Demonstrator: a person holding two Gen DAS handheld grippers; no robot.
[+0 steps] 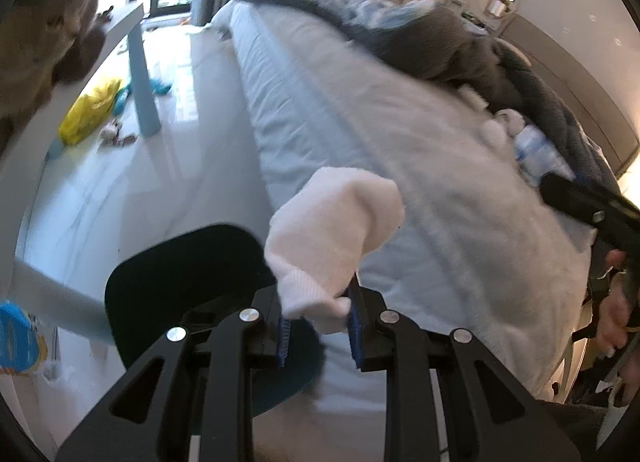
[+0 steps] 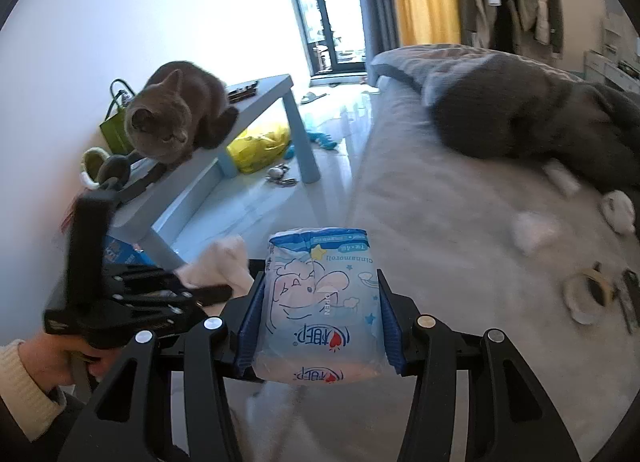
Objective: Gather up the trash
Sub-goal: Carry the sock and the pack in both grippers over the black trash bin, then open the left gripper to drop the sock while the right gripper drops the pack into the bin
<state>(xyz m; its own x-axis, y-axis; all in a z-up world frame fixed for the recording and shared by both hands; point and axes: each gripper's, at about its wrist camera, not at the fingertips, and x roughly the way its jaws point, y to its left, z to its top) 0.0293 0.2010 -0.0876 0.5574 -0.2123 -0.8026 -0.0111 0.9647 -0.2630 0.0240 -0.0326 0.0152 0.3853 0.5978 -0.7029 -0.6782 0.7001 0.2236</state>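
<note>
White, soft tissue wad [image 1: 334,238] sat pinched at its lower end between your left gripper [image 1: 320,332] pads, above the black bin [image 1: 188,274]; light, crushable. Your right gripper [image 2: 320,326] had closed across a slippery plastic tissue pack [image 2: 320,302], squeezing its middle.

Left gripper [image 1: 320,332]: jaws closed on a white cloth [image 1: 332,238], gripped at its lower edge between the blue pads [image 1: 282,338]. Right gripper [image 2: 318,324]: jaws closed flat against both sides of a printed tissue pack [image 2: 318,302]. Left hand [image 2: 52,358], cream cuff at the wrist, grasps its gripper's handle, left of the right jaws.
</note>
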